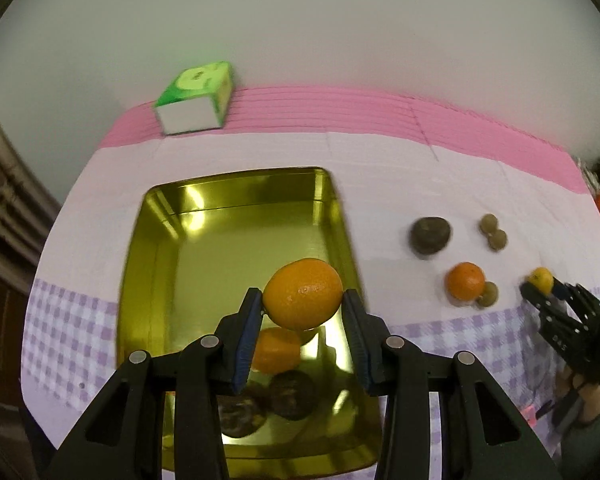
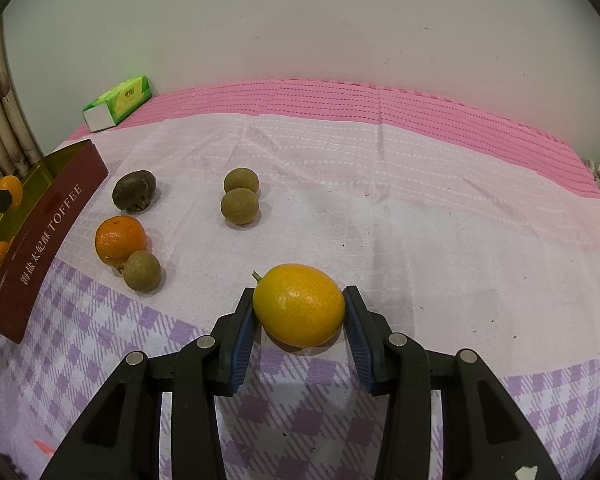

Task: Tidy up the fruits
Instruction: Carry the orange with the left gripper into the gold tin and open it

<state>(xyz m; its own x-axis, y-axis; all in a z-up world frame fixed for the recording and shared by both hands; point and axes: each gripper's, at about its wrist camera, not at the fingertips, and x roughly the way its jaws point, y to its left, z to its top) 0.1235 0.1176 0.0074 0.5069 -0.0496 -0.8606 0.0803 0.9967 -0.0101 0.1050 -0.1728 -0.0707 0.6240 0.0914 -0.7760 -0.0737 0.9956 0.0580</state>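
Fingers [image 1: 247,332] round orange [image 1: 302,294] (over tin [image 1: 236,192])

The dark red side of the tin box [image 2: 48,236] reads "TOFFEE" after a line of Chinese characters (white print). Green tissue pack [image 2: 118,104] lettering's too blurry.

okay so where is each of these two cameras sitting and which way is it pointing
Left wrist: rides behind the left claw, looking forward and down into the gold tin; its fingers clamp an orange, and the right claw shows at far right.
Right wrist: rides behind the right claw, looking across the tablecloth toward the wall; its fingers bracket a yellow fruit.
Shared: tin, green box, loose fruits, and each other's claw.
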